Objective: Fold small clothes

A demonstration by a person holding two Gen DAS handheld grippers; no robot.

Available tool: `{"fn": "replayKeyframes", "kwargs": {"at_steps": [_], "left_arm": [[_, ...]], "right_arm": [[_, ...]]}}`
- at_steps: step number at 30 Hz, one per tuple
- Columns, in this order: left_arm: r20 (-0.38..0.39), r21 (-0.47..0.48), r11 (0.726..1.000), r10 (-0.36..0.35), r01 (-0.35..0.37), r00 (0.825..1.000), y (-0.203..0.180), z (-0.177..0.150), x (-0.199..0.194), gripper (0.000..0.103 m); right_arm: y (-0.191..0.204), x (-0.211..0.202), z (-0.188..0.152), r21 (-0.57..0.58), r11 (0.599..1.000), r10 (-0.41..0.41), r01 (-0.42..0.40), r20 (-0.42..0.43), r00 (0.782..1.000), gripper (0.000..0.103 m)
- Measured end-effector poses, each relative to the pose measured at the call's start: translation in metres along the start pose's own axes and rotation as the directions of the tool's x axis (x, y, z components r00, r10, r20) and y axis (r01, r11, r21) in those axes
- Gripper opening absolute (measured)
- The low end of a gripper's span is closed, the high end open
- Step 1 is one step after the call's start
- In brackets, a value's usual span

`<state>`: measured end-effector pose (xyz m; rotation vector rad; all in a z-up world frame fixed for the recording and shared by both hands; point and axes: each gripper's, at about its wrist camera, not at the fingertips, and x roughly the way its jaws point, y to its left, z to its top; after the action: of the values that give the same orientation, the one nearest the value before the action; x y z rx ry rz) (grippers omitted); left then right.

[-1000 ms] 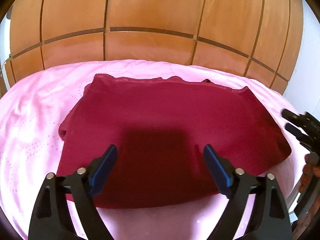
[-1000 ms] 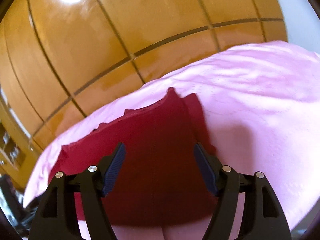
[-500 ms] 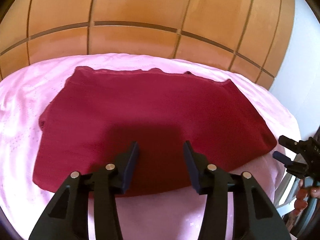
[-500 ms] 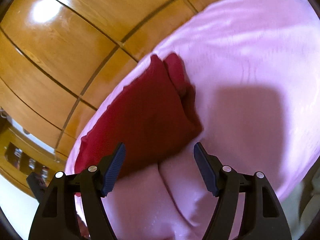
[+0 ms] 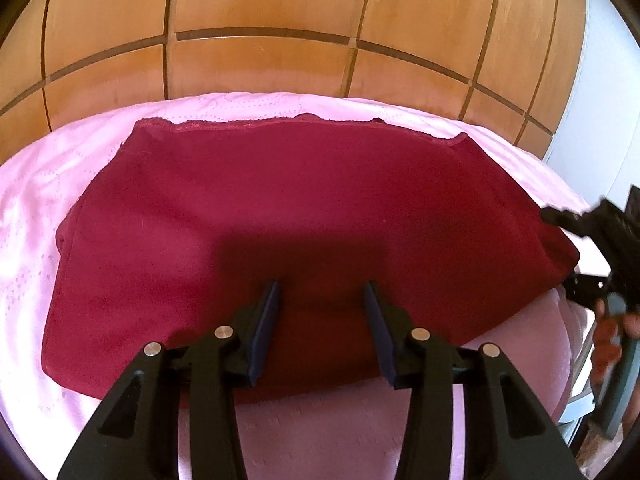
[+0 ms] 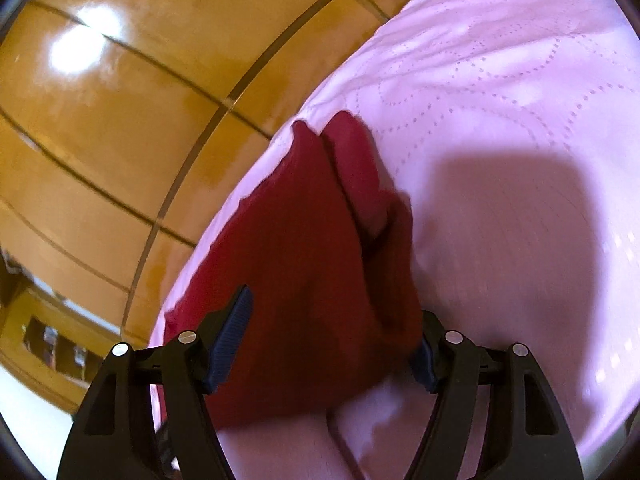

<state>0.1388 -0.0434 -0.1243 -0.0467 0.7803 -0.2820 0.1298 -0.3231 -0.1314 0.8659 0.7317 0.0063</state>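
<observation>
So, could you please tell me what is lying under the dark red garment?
The dark red garment lies flat on a pink quilted cover, which shows all around its edges. Whatever is directly beneath the cloth, or between its layers, is covered and cannot be seen.

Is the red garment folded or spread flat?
Folded: the red garment shows stacked layers at its right edge; it lies flat on the pink cover.

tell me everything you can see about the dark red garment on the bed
The dark red garment is a small piece of soft, matte knit with a lacy scalloped trim along its far edge. It lies spread fairly flat on the pink quilted cover, near edge toward the cameras, right corner folded into layers. The left gripper is over its near middle, a small ridge of cloth between the fingers. The right gripper straddles its right corner, jaws wide.
</observation>
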Motion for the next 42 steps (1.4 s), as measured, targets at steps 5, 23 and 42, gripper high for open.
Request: {"fn": "replayKeyframes", "kwargs": {"at_steps": [5, 23, 42], "left_arm": [[0.005, -0.001, 1.000, 0.003, -0.003, 1.000, -0.001, -0.001, 0.002, 0.043], [0.026, -0.137, 0.990, 0.030, -0.026, 0.999, 0.035, 0.005, -0.031, 0.073], [0.025, -0.379, 0.902, 0.231, -0.205, 0.973, 0.155, -0.025, -0.068, 0.077]], "right_arm": [[-0.010, 0.011, 0.015, 0.059, 0.998, -0.032, 0.030, 0.029, 0.999, 0.039], [0.033, -0.012, 0.029, 0.079, 0.993, 0.088, -0.092, 0.056, 0.995, 0.018], [0.200, 0.005, -0.008, -0.186, 0.958, 0.212, -0.217, -0.049, 0.976, 0.018]]}}
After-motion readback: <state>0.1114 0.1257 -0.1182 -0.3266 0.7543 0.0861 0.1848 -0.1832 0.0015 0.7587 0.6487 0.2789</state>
